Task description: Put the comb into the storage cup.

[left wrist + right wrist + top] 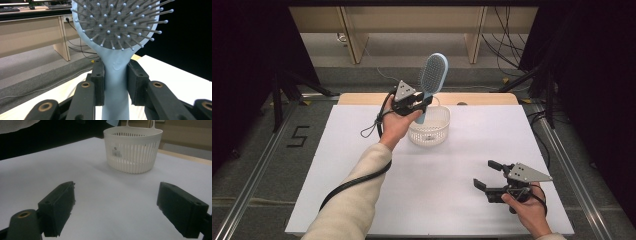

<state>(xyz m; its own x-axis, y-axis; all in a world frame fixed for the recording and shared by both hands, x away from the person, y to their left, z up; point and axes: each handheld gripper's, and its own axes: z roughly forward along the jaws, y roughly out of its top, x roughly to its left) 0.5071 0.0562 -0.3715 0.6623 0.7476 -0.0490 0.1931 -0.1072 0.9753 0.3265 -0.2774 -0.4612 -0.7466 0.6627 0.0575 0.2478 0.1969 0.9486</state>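
A light blue hairbrush stands upright in the air, bristled head up, above the far edge of a white slotted basket. My left gripper is shut on its handle; in the left gripper view both pads press the handle just below the bristled head. My right gripper rests low over the white table near the front right, open with nothing between its fingers. From there the basket stands ahead on the table.
The white board covers the table, with a wooden strip along its far edge. Desks and loose cables stand on the floor beyond. A cable trails from the left gripper across the table's left part. Dark curtains flank both sides.
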